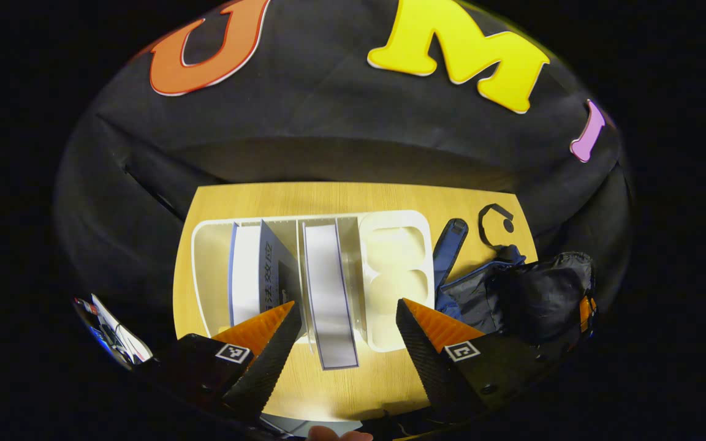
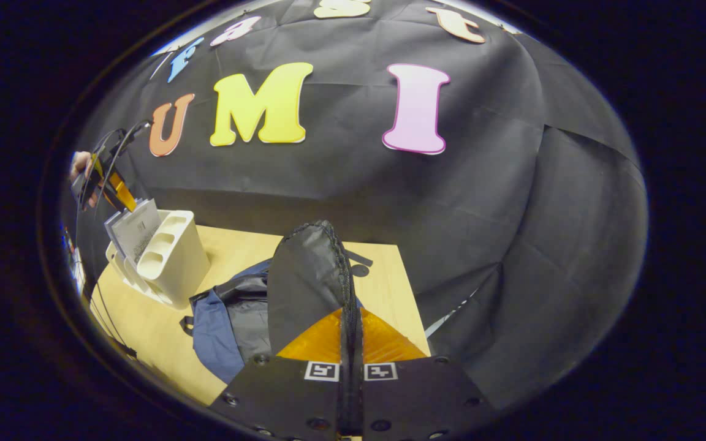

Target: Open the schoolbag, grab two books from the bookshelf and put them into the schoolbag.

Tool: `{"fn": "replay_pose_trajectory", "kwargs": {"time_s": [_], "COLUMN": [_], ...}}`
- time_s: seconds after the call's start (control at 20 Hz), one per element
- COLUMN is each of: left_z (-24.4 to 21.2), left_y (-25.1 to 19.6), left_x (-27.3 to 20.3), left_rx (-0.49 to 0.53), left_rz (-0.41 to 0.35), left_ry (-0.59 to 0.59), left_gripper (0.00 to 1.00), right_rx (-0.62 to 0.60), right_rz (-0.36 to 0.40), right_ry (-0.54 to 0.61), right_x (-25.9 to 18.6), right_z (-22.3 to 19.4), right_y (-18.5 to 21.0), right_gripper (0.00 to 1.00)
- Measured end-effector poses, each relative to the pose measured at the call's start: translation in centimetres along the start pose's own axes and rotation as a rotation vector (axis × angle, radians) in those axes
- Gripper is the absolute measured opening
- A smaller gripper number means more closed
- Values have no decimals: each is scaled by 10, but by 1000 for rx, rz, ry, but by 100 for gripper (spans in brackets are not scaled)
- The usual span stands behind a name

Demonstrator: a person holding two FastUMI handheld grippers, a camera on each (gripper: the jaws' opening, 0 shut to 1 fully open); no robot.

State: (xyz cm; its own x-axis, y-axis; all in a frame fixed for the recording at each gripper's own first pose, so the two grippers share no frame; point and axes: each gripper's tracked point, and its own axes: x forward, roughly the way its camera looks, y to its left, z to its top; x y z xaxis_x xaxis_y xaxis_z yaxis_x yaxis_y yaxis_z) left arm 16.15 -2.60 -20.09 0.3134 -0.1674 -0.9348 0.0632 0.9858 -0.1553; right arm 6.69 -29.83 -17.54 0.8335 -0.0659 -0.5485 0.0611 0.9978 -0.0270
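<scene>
My left gripper (image 1: 348, 312) hangs open above the white bookshelf (image 1: 206, 251), looking down on it. Between its fingers stands a white book (image 1: 327, 288) with a blue-edged cover. Two more books (image 1: 254, 269) lean in the slot to the left. The blue and black schoolbag (image 1: 512, 294) lies right of the shelf. My right gripper (image 2: 351, 331) is shut on the black flap of the schoolbag (image 2: 310, 275) and holds it lifted. In the right gripper view the left gripper (image 2: 111, 184) hovers over the bookshelf (image 2: 175, 257) at the far left.
Shelf and bag rest on a wooden table (image 1: 353, 196) ringed by the black cloth wall. The shelf's right part has rounded empty compartments (image 1: 396, 269). A dark strap (image 1: 451, 245) of the bag lies on the tabletop beside the shelf.
</scene>
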Motion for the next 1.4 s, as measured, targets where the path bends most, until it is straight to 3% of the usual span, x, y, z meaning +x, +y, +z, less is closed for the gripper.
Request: {"fn": "replay_pose_trajectory", "kwargs": {"time_s": [0.35, 0.4, 0.45, 0.55, 0.65, 0.8, 1.05, 1.3, 1.4], "left_z": [-19, -22, -24, -25, -25, -27, -30, -34, -32], "left_y": [15, 17, 20, 24, 22, 20, 22, 21, 14], "left_x": [37, 42, 46, 53, 55, 60, 62, 47, 30], "left_rx": [-41, -41, -41, -42, -37, -39, -47, -66, -52], "left_rz": [42, 55, 66, 87, 89, 95, 119, 128, 99], "left_ry": [227, 249, 267, 289, 303, 323, 346, 324, 288], "left_gripper": [98, 92, 96, 93, 89, 70, 49, 45, 43], "right_rx": [29, 30, 33, 40, 45, 48, 49, 47, 44], "right_rz": [12, 13, 13, 14, 13, 17, 22, 25, 25], "right_ry": [10, 11, 12, 16, 17, 17, 13, 8, 3], "right_x": [0, 0, 1, 0, 0, -1, -5, -6, -8], "right_z": [-7, -7, -9, -11, -13, -12, -12, -12, -13], "right_y": [-3, -4, -4, -6, -6, -6, -4, -3, -1], "right_gripper": [0, 0, 0, 0, 0, 0, 0, 0, 0]}}
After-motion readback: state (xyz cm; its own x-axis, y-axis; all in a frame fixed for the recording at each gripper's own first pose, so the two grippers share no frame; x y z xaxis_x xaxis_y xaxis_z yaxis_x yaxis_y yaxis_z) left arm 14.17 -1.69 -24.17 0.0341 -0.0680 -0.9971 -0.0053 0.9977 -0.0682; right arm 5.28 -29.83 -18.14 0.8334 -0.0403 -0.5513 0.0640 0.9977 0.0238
